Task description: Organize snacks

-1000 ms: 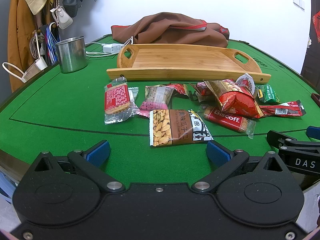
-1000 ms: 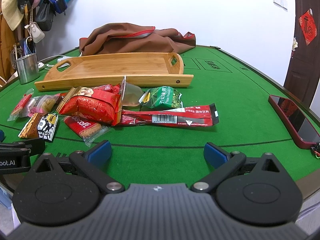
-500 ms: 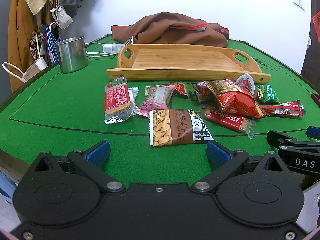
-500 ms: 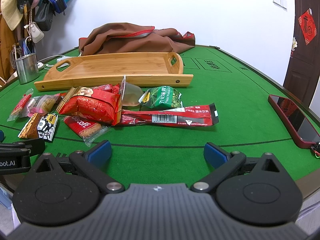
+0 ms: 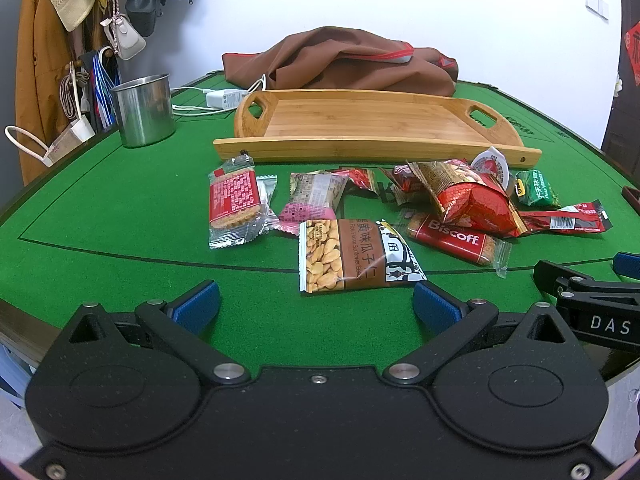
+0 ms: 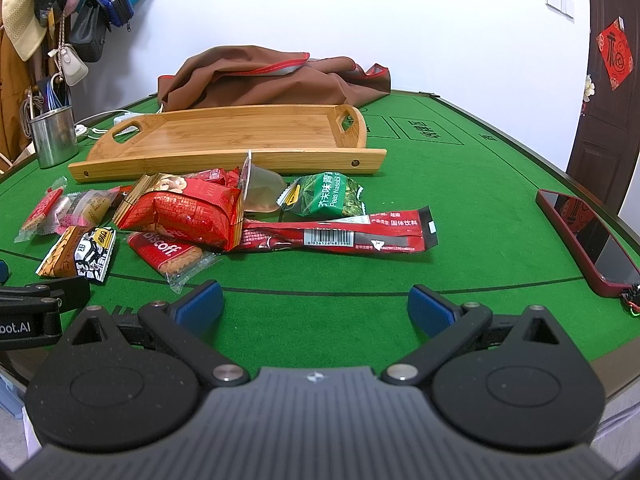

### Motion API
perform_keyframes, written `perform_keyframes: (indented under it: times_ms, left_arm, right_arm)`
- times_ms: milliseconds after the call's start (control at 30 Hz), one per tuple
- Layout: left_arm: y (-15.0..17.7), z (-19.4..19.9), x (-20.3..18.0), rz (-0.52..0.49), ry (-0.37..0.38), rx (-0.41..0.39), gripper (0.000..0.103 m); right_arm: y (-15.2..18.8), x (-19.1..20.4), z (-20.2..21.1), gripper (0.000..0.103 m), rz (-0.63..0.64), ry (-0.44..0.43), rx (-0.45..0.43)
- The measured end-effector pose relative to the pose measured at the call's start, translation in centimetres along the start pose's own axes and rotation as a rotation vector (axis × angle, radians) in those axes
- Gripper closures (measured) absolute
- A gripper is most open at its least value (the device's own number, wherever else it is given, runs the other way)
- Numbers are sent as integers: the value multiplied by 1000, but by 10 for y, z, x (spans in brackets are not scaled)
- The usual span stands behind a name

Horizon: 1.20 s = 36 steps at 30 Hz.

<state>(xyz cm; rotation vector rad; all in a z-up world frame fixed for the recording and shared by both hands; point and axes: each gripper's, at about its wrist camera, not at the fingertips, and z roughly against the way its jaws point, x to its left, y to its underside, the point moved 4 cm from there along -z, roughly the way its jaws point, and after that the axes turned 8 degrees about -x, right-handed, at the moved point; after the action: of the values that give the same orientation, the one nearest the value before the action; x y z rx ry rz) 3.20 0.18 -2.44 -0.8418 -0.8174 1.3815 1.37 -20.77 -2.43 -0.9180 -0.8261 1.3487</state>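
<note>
Several snack packets lie loose on the green table in front of an empty wooden tray [image 5: 360, 124] [image 6: 224, 136]. Nearest my left gripper [image 5: 316, 306] is a sunflower-seed packet [image 5: 352, 254]; beyond it are a red cracker pack [image 5: 234, 202], a pink packet [image 5: 314, 200], a Biscoff pack [image 5: 452, 236] and a puffy red bag [image 5: 472, 200]. My right gripper [image 6: 316, 306] faces the long red sachet [image 6: 340, 234], the green pea packet [image 6: 328, 196] and the red bag [image 6: 188, 212]. Both grippers stand open near the table's front edge, holding nothing.
A steel cup [image 5: 142, 110] stands at the left, with a white charger and cable [image 5: 224, 98] behind it. A brown cloth [image 5: 340, 62] lies behind the tray. A red-cased phone [image 6: 584, 236] lies at the right edge. Bags and a hat hang on the left wall.
</note>
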Motion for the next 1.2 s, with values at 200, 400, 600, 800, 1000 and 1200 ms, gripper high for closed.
perform_keyframes:
  times_ms: [200, 400, 600, 800, 1000, 1200]
  left_arm:
    - [0, 0, 0, 0, 0, 0, 0]
    - [-1, 1, 1, -10, 19, 4, 0]
    - [0, 6, 7, -61, 114, -14, 0]
    - [-4, 11, 14, -51, 162, 11, 0]
    - [-22, 6, 38, 56, 126, -26, 0]
    - [-38, -15, 65, 147, 33, -17, 0]
  right_arm:
    - [0, 0, 0, 0, 0, 0, 0]
    - [-2, -1, -2, 0, 8, -25, 25]
    - [-4, -9, -3, 0, 43, -109, 53]
    - [-16, -10, 1, 0, 5, -226, 47]
    - [-36, 7, 4, 0, -44, -375, 16]
    - [-45, 27, -10, 0, -95, -431, 30]
